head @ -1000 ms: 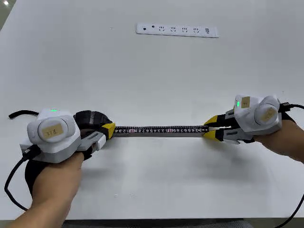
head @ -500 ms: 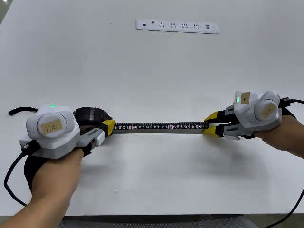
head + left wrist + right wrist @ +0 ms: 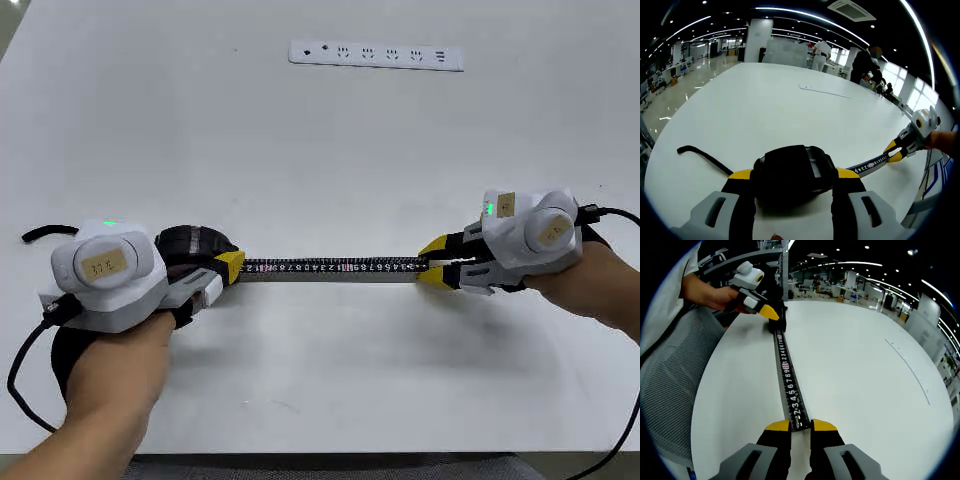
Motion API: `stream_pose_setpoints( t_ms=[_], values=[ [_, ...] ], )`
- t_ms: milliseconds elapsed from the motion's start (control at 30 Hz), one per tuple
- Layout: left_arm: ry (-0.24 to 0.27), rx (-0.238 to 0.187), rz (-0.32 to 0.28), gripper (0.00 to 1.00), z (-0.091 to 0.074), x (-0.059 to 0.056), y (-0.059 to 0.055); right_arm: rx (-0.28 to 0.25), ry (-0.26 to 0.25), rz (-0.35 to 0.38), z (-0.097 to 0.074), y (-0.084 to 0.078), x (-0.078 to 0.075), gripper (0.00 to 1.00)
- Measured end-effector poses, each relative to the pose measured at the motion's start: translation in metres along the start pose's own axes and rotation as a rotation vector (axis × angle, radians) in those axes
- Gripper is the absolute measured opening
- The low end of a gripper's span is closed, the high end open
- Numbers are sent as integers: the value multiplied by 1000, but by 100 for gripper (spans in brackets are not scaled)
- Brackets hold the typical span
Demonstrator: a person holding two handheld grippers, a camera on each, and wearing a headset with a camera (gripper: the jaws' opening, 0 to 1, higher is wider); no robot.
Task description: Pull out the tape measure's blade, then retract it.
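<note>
- Left gripper [image 3: 220, 278]: near left; jaws clamped on the tape measure case [image 3: 190, 245], which rests on the white table [image 3: 320, 150].
- Blade [image 3: 330, 267]: drawn out, running right from the case just above the table.
- Right gripper [image 3: 433, 263]: near right; jaws pinched together on the blade's end.
- Step: pull-out looks complete.
- Next: carry the end leftward to the case, so the blade recoils slowly.

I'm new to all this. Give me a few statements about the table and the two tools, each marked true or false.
1. The left tool is clamped on the black tape measure case. True.
2. The blade is fully wound in. False: it spans from the case to the right tool.
3. The right tool is empty. False: it pinches the blade's end.
4. A power strip lies on the white table. True.
</note>
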State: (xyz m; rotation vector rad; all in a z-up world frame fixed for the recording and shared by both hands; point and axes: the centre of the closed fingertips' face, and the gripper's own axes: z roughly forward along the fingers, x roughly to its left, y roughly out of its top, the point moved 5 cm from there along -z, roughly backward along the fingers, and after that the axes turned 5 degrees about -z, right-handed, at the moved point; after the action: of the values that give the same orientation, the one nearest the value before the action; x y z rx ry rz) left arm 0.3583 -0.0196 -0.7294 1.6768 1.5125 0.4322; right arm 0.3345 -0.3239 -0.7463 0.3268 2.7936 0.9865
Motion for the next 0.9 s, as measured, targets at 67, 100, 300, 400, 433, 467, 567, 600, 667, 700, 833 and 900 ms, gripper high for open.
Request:
stream_pose_setpoints(
  t_ms=[67,100,300,400,433,467,567,600,667,700,833,900],
  values=[
    [-1,1,-3,56,0,0,0,-3,3,1,2,2,-1,10],
    [-1,1,-1,56,0,0,0,-3,4,-1,3,4,0,10],
    [-8,0,-12,56,-2,0,0,-22,10,3,9,12,2,10],
    [-6,-1,-6,56,-2,0,0,-23,13,-2,12,15,3,10],
    [-7,-1,-7,56,-2,0,0,-26,16,-2,14,17,4,10],
    [-8,0,-9,56,-2,1,0,-27,18,-3,15,18,4,10],
    [-10,1,-10,56,-2,1,-1,-32,22,-10,18,22,4,10],
    [-10,1,-12,56,-2,1,-1,-33,23,-12,19,23,4,10],
    [-10,0,-12,56,-2,1,-1,-34,27,-12,20,24,3,10],
    [-10,-1,-12,56,-2,1,-1,-31,29,-17,22,24,2,10],
    [-12,0,-15,56,-3,1,-1,-35,32,-20,25,26,-2,10],
    [-12,0,-16,56,-3,1,-1,-36,35,-20,27,27,-1,10]
  ],
)
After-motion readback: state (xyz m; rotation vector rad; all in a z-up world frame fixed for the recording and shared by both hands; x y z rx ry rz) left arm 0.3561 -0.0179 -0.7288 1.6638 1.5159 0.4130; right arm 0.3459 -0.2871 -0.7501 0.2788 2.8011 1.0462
